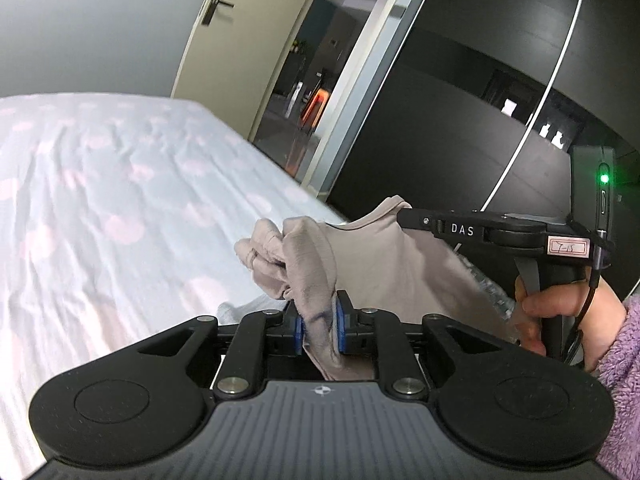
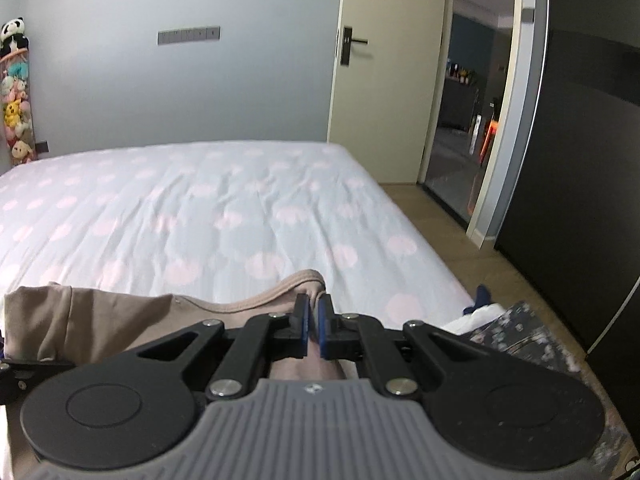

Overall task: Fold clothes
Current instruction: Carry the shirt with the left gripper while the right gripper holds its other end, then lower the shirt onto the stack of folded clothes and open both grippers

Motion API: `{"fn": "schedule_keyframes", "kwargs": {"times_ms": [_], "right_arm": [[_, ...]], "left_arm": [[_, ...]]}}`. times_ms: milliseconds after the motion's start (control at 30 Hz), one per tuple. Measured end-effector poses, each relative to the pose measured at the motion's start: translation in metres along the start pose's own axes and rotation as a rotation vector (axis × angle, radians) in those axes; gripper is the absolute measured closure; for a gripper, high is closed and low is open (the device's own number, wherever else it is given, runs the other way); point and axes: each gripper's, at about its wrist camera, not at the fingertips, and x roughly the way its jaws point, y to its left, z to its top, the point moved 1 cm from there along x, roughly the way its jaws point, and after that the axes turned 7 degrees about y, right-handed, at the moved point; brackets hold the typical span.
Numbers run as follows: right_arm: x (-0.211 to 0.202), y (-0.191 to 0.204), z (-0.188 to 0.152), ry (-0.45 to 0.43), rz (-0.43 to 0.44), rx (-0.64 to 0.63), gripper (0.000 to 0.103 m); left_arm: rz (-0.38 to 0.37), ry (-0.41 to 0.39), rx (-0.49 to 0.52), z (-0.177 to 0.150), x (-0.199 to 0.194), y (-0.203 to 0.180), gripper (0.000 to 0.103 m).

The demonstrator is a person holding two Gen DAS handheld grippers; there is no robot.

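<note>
Pale blue bedsheet with pink cloud blotches (image 2: 224, 216) fills both views. My left gripper (image 1: 318, 322) pinches a bunched fold of the beige knit garment (image 1: 384, 264), held above the bed's near edge. My right gripper (image 2: 314, 326) clamps its ribbed hem. Only the left camera shows my right hand (image 1: 560, 316); only the right one shows the stuffed toys on the wall (image 2: 16, 92).

Both the left hand-held gripper (image 1: 319, 322) and right hand-held gripper (image 2: 314, 322) clamp nearly closed, angled downward.

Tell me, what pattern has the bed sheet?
Pale blue sheet with soft pink blotches, clearest in the right wrist view.
</note>
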Motion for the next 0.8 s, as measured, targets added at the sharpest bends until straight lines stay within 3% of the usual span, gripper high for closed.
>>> {"fn": "schedule_keyframes", "kwargs": {"times_ms": [133, 233, 300, 367, 467, 567, 633, 800], "right_arm": [[0.009, 0.002, -0.002, 0.029, 0.008, 0.030, 0.095], [0.001, -0.003, 0.003, 0.020, -0.003, 0.050, 0.085], [-0.009, -0.007, 0.002, 0.006, -0.014, 0.062, 0.070], [-0.025, -0.013, 0.000, -0.019, -0.028, 0.075, 0.069], [-0.051, -0.022, -0.009, -0.044, -0.024, 0.106, 0.069], [-0.071, -0.023, -0.026, -0.041, -0.004, 0.121, 0.072], [-0.078, -0.018, -0.039, -0.026, 0.013, 0.118, 0.086], [-0.079, -0.002, -0.067, 0.013, -0.004, 0.065, 0.093]], "left_arm": [[0.015, 0.024, 0.011, -0.003, -0.004, 0.003, 0.086], [0.042, 0.021, 0.041, -0.007, -0.019, -0.005, 0.079], [0.070, -0.001, 0.053, -0.006, -0.028, -0.007, 0.076], [0.108, -0.032, 0.060, 0.000, -0.037, -0.015, 0.071], [0.112, -0.068, 0.087, 0.004, -0.055, -0.026, 0.069], [0.058, -0.071, 0.161, 0.004, -0.063, -0.047, 0.072], [0.015, -0.052, 0.204, 0.001, -0.059, -0.062, 0.079], [0.024, 0.025, 0.327, -0.021, -0.040, -0.090, 0.091]]}}
